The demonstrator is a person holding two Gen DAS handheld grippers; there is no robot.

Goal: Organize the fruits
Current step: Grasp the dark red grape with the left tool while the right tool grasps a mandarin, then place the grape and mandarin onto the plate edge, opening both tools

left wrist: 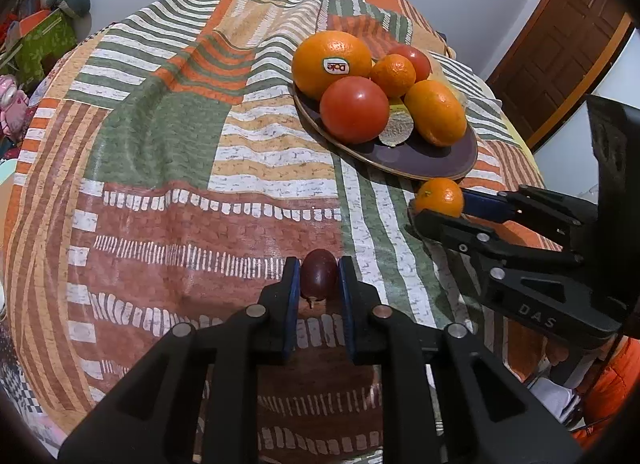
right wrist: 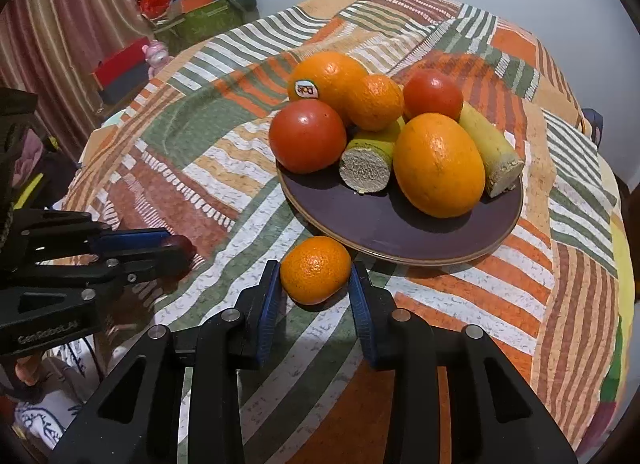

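Note:
A small dark red grape point(left wrist: 319, 278) lies on the patchwork cloth, and my left gripper point(left wrist: 319, 264) is shut on it, a blue pad against each side. A small tangerine point(right wrist: 315, 270) rests on the cloth just in front of the purple plate point(right wrist: 380, 223). My right gripper point(right wrist: 315, 264) is shut on the tangerine, its pads touching both sides. The plate point(left wrist: 440, 171) holds a stickered orange point(right wrist: 326, 75), another orange point(right wrist: 438, 165), a small tangerine point(right wrist: 376, 101), two tomatoes point(right wrist: 307, 135) and two cut banana pieces point(right wrist: 366, 169). In the right wrist view the left gripper point(right wrist: 176, 248) shows at the left.
The striped cloth point(left wrist: 180, 143) covers a rounded table that drops off on all sides. Boxes and toys point(right wrist: 192, 15) stand on the floor at the back left. A wooden door point(left wrist: 560, 55) is at the right. An orange garment point(left wrist: 612, 388) shows low on the right.

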